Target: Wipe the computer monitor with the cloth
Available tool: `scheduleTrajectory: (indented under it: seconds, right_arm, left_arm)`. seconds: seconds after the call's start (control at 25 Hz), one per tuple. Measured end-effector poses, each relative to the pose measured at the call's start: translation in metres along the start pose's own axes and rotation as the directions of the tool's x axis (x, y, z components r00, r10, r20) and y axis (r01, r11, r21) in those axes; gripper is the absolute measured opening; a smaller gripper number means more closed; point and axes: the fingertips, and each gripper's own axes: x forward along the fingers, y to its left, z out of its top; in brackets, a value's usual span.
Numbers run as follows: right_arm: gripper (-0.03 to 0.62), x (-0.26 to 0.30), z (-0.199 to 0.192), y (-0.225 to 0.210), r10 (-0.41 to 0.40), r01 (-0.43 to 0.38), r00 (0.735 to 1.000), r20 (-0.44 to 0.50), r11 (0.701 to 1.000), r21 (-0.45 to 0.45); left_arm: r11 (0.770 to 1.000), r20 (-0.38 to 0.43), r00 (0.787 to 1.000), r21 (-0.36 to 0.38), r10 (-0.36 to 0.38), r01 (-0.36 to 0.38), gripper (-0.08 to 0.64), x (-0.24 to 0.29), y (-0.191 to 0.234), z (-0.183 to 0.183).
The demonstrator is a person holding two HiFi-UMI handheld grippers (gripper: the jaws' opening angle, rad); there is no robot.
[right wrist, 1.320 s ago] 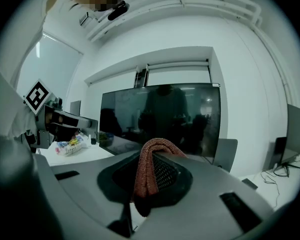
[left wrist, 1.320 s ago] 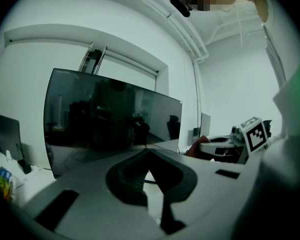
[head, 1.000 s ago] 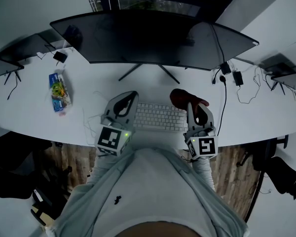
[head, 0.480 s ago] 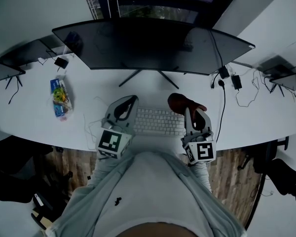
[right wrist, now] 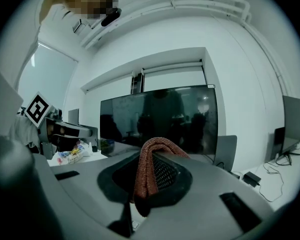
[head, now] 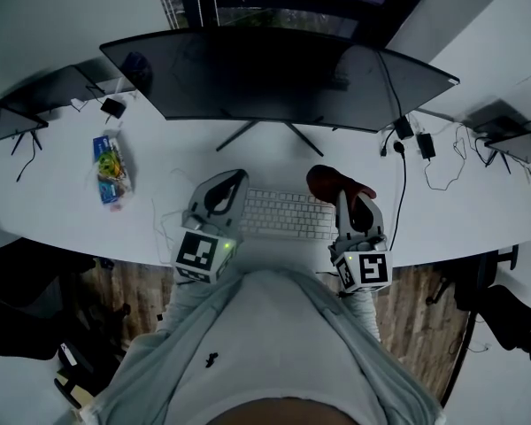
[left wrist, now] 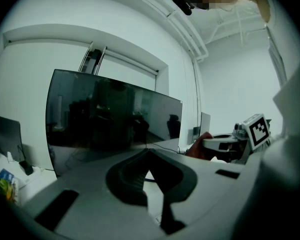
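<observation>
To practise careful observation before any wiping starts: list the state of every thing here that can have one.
Wide black computer monitor: screen dark, upright.
Right gripper: shut on red woven cloth, which drapes over its jaws.
Left gripper: shut, empty.
White keyboard: flat on white desk.

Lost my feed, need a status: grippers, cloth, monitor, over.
Left gripper shut, empty. Right gripper shut on cloth, short of monitor, not touching it. Keyboard lies between the grippers; nothing blocks the screen.

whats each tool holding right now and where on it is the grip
The right tool is shut on the red cloth, pinched at a bunched fold, the rest draping down. The left tool is shut and empty.
</observation>
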Motion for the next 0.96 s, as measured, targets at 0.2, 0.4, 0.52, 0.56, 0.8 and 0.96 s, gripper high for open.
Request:
scheduleTrajectory:
  seconds: [0.2, 0.4, 0.52, 0.56, 0.8, 0.96]
  right_arm:
    - [0.037, -0.003, 0.001, 0.002, -0.002, 0.002, 1.000, 0.000, 1.000, 0.014]
    - [0.037, -0.007, 0.001, 0.003, -0.005, 0.005, 1.000, 0.003, 1.000, 0.017]
    - [0.037, -0.010, 0.000, 0.004, -0.008, 0.008, 1.000, 0.004, 1.000, 0.018]
    - [0.037, -0.011, 0.001, 0.004, -0.010, 0.010, 1.000, 0.006, 1.000, 0.021]
    - [0.037, -0.013, 0.001, 0.006, -0.018, 0.018, 1.000, 0.009, 0.999, 0.028]
    - [0.037, -0.013, 0.002, 0.008, -0.016, 0.016, 1.000, 0.008, 1.000, 0.026]
  left_arm:
    - [1.000, 0.000, 1.000, -0.001, 0.001, -0.001, 0.020, -0.003, 0.000, 0.001]
    - [1.000, -0.001, 1.000, -0.007, 0.009, -0.009, 0.020, -0.007, 0.000, -0.001]
    - [1.000, -0.005, 1.000, -0.009, 0.014, -0.014, 0.020, -0.009, 0.001, -0.003]
    - [1.000, 0.000, 1.000, -0.011, 0.014, -0.014, 0.020, -0.010, 0.000, -0.002]
    - [1.000, 0.008, 1.000, -0.016, 0.018, -0.018, 0.020, -0.014, 0.002, 0.000]
    - [0.999, 0.007, 1.000, -0.024, 0.026, -0.026, 0.020, -0.016, 0.004, 0.002]
